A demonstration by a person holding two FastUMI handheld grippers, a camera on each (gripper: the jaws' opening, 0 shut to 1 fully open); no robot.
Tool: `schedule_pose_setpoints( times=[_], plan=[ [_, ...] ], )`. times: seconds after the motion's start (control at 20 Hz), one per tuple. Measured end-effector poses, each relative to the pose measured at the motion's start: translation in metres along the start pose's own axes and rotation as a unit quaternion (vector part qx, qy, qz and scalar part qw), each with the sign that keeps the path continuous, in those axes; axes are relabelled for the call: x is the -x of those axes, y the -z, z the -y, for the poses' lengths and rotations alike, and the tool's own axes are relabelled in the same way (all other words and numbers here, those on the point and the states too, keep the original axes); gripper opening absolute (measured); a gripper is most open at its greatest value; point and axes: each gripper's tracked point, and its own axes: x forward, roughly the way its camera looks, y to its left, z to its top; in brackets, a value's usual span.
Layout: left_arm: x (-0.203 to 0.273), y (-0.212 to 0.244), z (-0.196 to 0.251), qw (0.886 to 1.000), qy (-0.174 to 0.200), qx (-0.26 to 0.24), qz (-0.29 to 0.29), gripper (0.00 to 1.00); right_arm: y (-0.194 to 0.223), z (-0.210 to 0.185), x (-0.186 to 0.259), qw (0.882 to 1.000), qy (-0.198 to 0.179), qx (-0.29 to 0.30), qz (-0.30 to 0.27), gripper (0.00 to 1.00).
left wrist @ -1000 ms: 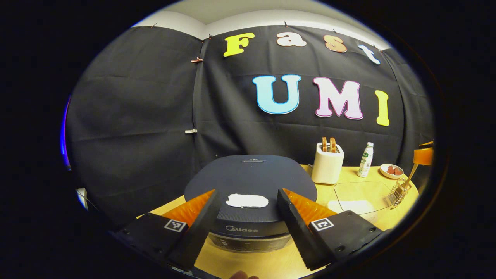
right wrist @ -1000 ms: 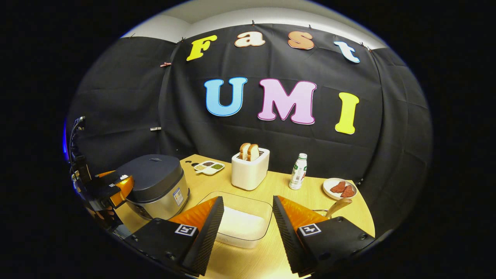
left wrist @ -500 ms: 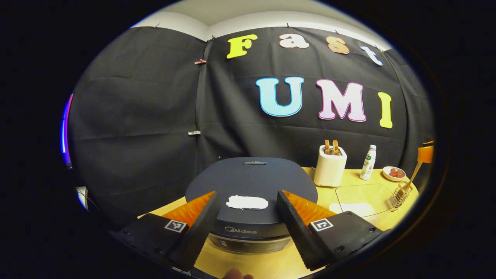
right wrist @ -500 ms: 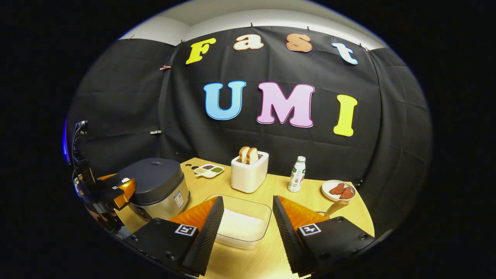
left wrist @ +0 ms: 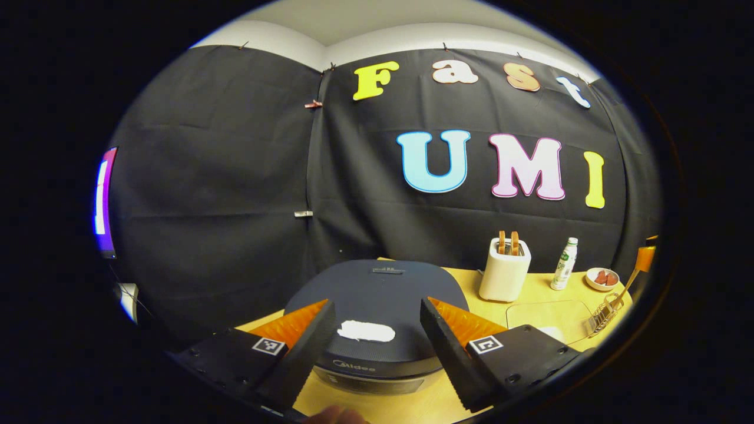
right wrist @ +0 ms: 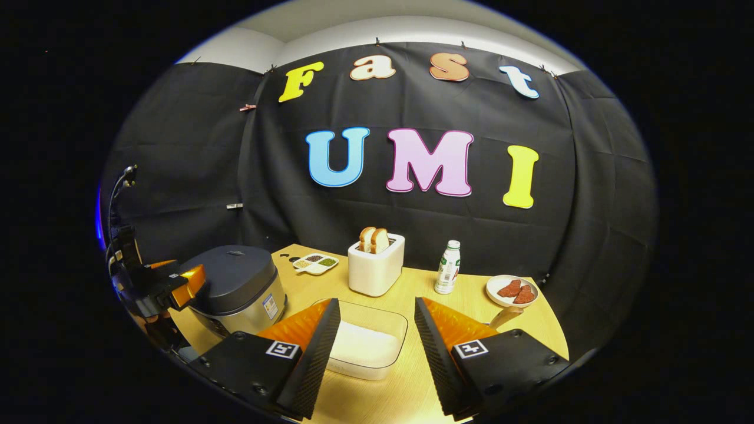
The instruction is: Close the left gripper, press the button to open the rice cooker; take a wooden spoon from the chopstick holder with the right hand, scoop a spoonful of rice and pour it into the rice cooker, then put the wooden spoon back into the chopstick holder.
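left claw (left wrist: 372,347) raised | seasoning dish (right wrist: 316,263) behind rice cooker (right wrist: 238,288)

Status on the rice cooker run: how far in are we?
Nothing done yet: the rice cooker lid is shut. In hand: the left gripper hovers open over the white button, not closed for the press. Left: press, then the right gripper, open and empty above the rice container, fetches the wooden spoon from the chopstick holder, scoops, pours, returns it.

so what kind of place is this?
Likely a staged kitchen booth, not a real kitchen: a rice cooker, a toaster with bread and a tub of rice sit on one small table against a black cloth wall.
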Motion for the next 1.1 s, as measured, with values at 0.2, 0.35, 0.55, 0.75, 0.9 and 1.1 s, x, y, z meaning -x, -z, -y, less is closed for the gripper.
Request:
schedule_pose_setpoints(
  times=[0.2,0.35,0.55,0.75,0.9,1.1],
  plan=[
    [0.007,-0.023,0.012,1.0,0.004,0.001,0.011,0.98,-0.009,0.007,0.006,1.0,0.004,-0.004,0.011,0.8],
    [0.018,-0.048,0.021,0.999,0.004,-0.02,0.037,0.98,-0.016,0.014,0.01,1.0,0.006,-0.008,0.021,0.8],
    [0.038,-0.085,0.038,0.996,0.007,-0.05,0.068,0.97,-0.024,0.02,0.014,0.999,0.007,-0.014,0.031,0.8],
    [0.064,-0.124,0.061,0.993,0.027,-0.062,0.098,0.96,-0.033,0.025,0.018,0.999,0.009,-0.014,0.041,0.8],
    [0.083,-0.149,0.077,0.991,0.042,-0.054,0.117,0.96,-0.038,0.029,0.02,0.999,0.01,-0.011,0.046,0.8],
    [0.105,-0.171,0.096,0.986,0.058,-0.062,0.145,0.97,-0.045,0.036,0.027,0.998,0.017,-0.017,0.051,0.8]
  ],
)
